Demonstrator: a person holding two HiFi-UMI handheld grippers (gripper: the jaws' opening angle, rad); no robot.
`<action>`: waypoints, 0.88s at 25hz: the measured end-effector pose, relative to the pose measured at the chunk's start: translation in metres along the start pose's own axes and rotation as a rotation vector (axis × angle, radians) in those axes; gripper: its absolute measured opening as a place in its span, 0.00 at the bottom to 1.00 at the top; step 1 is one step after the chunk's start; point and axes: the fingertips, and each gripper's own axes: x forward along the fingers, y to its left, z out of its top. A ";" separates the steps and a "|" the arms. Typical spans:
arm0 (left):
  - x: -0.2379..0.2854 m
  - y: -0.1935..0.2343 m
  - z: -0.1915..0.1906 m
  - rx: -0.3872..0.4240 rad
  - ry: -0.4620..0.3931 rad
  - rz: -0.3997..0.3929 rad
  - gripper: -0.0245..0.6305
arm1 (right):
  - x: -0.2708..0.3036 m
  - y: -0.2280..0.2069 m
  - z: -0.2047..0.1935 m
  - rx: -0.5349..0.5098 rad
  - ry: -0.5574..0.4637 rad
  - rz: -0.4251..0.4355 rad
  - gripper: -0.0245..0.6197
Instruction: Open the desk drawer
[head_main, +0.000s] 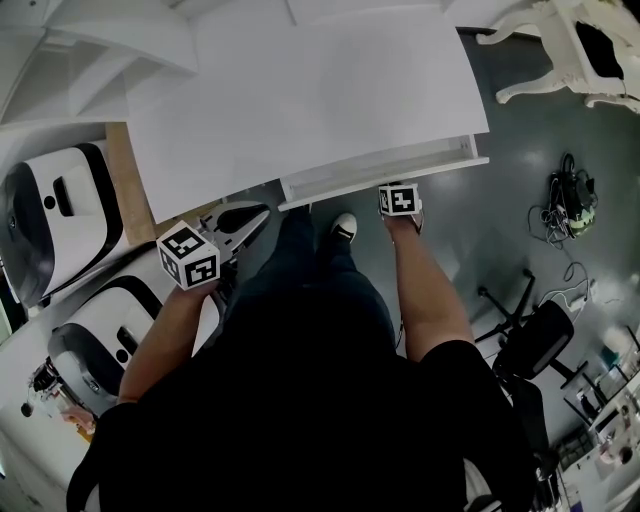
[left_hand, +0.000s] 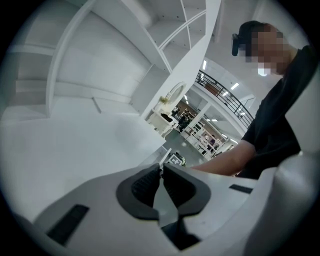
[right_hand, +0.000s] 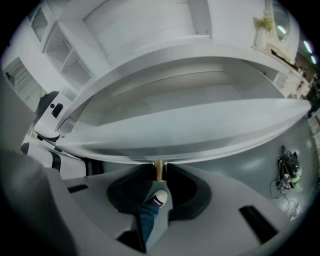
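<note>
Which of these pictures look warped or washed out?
Head view: the white desk top is washed out, the person's torso nearly black. Right gripper view: the drawer front bows and smears. Left gripper view: dark corners ring the picture.

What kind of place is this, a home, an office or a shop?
Most likely a furniture showroom or a large store hall. A white desk with shelves stands on a bare grey floor near an ornate white furniture piece. Beyond them are a railed upper gallery and lit display shelving.
</note>
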 end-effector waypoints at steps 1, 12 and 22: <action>0.000 -0.001 -0.001 0.001 0.000 0.001 0.08 | -0.001 0.000 -0.004 0.001 0.000 0.001 0.17; 0.003 -0.029 -0.015 0.028 0.010 -0.015 0.08 | -0.016 0.001 -0.062 0.014 0.024 0.003 0.17; 0.012 -0.055 -0.032 0.060 0.044 -0.054 0.08 | -0.028 0.001 -0.104 0.023 0.021 -0.002 0.17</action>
